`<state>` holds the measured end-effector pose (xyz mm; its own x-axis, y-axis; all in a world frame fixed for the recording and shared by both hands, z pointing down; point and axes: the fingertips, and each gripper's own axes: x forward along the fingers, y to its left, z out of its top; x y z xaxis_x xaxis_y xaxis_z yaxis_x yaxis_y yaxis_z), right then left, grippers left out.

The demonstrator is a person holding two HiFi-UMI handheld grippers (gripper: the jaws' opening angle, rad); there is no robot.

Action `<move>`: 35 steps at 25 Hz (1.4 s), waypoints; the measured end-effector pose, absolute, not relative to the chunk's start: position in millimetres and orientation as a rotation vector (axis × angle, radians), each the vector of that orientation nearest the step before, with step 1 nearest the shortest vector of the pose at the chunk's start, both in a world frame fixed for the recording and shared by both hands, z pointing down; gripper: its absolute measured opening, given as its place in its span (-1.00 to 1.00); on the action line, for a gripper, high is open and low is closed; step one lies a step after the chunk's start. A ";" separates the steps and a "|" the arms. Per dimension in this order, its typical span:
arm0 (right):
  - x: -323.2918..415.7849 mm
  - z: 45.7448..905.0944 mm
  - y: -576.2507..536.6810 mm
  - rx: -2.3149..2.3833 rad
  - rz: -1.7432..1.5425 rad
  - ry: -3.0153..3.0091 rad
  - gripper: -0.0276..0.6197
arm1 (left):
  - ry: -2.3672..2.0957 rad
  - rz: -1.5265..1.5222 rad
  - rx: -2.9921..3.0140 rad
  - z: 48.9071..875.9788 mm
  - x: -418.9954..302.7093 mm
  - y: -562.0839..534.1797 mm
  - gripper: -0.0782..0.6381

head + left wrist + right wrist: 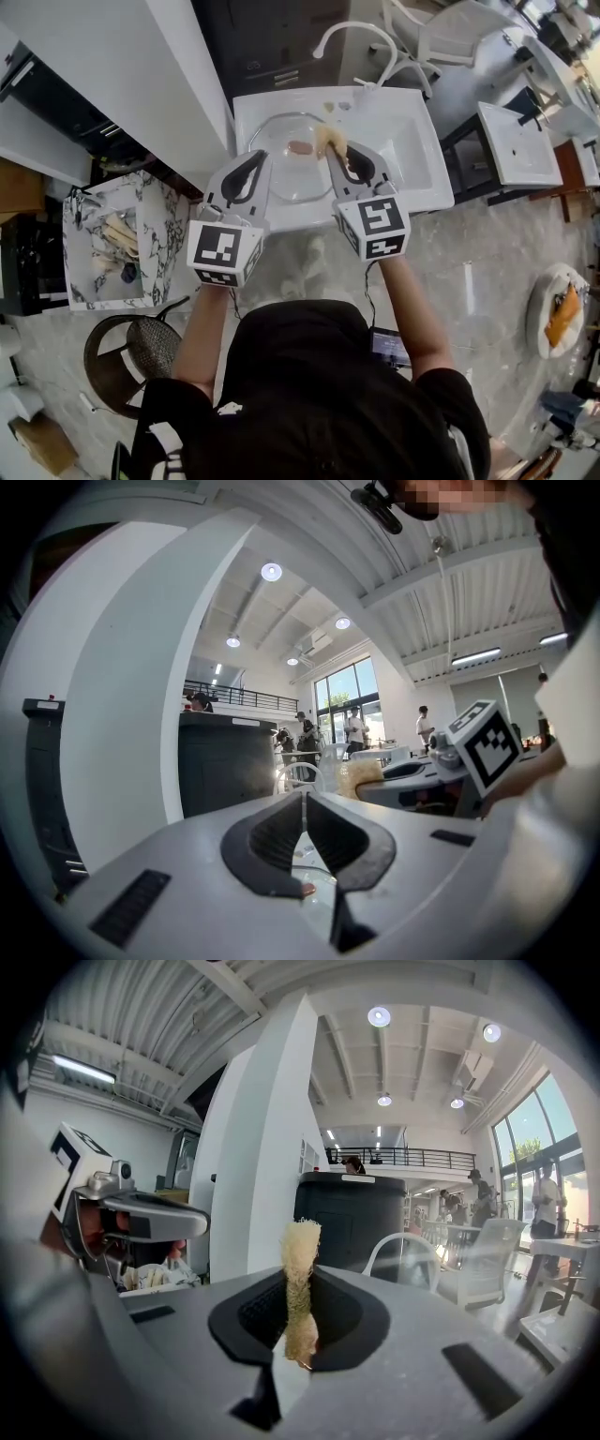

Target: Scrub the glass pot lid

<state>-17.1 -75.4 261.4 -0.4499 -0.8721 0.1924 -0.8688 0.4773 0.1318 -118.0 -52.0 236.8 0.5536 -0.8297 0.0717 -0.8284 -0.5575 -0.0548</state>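
Evidently, right tool [300, 1283] clamps loofah [302, 1239]; left tool [303, 801], clenched, partly hides glass lid [298, 184].

Bright, even light from ceiling lamps [379, 1016] and tall windows [342, 691]; gripper views curve into dark corners, distance seemingly soft.

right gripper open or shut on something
Shut on the loofah sponge: the right gripper pinches it between its jaws, tip poking out beyond.
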 end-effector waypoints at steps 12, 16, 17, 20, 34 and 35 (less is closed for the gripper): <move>-10.5 274.0 -132.6 1.420 -0.005 -2.514 -0.85 | 1.533 -0.192 -2.746 252.6 -108.0 -106.6 -0.74; -5.5 283.2 -153.6 1.400 0.011 -2.508 -0.85 | 1.555 -0.210 -2.759 263.8 -104.5 -129.0 -0.74; -4.1 286.4 -158.7 1.394 0.019 -2.505 -0.85 | 1.558 -0.218 -2.763 267.5 -102.8 -134.5 -0.74; 0.9 295.8 -173.3 1.376 0.043 -2.497 -0.85 | 1.566 -0.235 -2.781 278.0 -96.4 -149.8 -0.74; 16.6 341.0 -226.2 1.301 0.118 -2.455 -0.85 | 1.625 -0.342 -2.844 332.7 -87.5 -201.9 -0.74; 17.6 344.5 -228.7 1.294 0.124 -2.452 -0.85 | 1.630 -0.353 -2.847 337.0 -86.9 -203.8 -0.74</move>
<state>17.6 -228.7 344.5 -0.5135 -0.7803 0.3569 -0.8124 0.5760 0.0906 -86.9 -203.8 337.0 0.4920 -0.8304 0.2614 -0.8641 -0.5024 0.0304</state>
